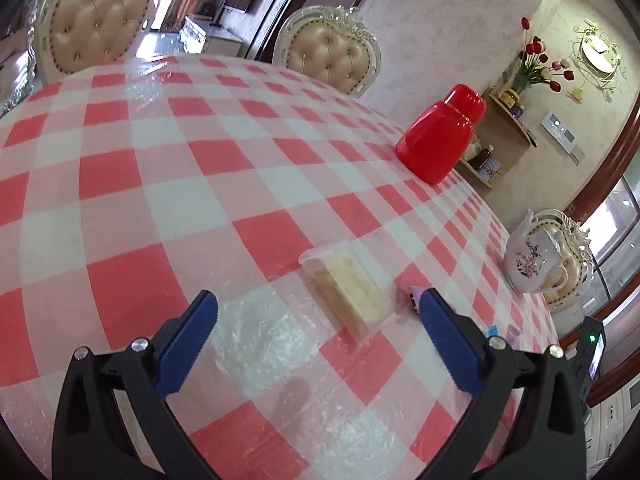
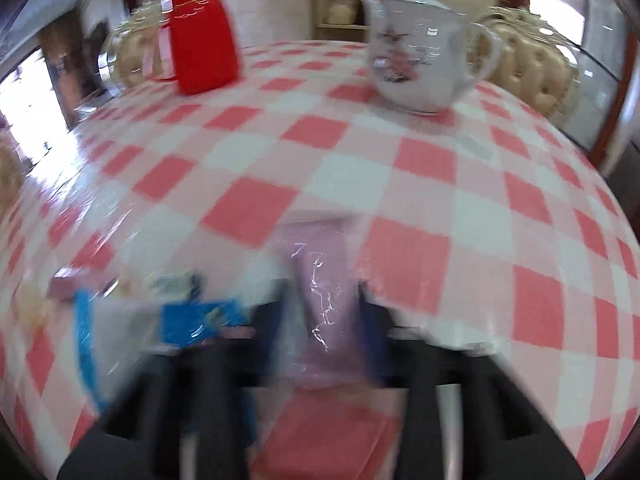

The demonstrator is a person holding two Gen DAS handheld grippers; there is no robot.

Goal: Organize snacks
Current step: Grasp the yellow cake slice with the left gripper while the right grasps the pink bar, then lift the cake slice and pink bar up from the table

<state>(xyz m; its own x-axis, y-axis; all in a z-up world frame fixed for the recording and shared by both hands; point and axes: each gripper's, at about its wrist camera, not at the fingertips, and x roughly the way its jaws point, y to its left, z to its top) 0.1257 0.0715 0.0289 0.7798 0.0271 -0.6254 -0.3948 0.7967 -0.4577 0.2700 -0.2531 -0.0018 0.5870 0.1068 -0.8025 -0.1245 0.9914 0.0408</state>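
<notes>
In the left wrist view my left gripper [image 1: 319,295] stands wide open just above the checked tablecloth [image 1: 200,184]. A clear-wrapped yellow cake slice [image 1: 348,292] lies flat ahead of it, nearer the right finger, touching neither pad. A sliver of a lilac packet [image 1: 414,294] peeks out beside that finger. The right wrist view is blurred. There my right gripper [image 2: 324,300] has its dark fingers pressed on both sides of a lilac snack packet [image 2: 320,264], which pokes out forward over the cloth. A blue packet [image 2: 200,320] and other blurred wrappers lie to its left.
A red plastic jar [image 1: 440,136] [image 2: 202,36] stands at the far side of the table. A white flowered teapot [image 1: 532,258] [image 2: 420,52] sits near the right edge. Tufted beige chairs [image 1: 332,56] ring the table. A wall shelf with tulips [image 1: 536,60] hangs behind.
</notes>
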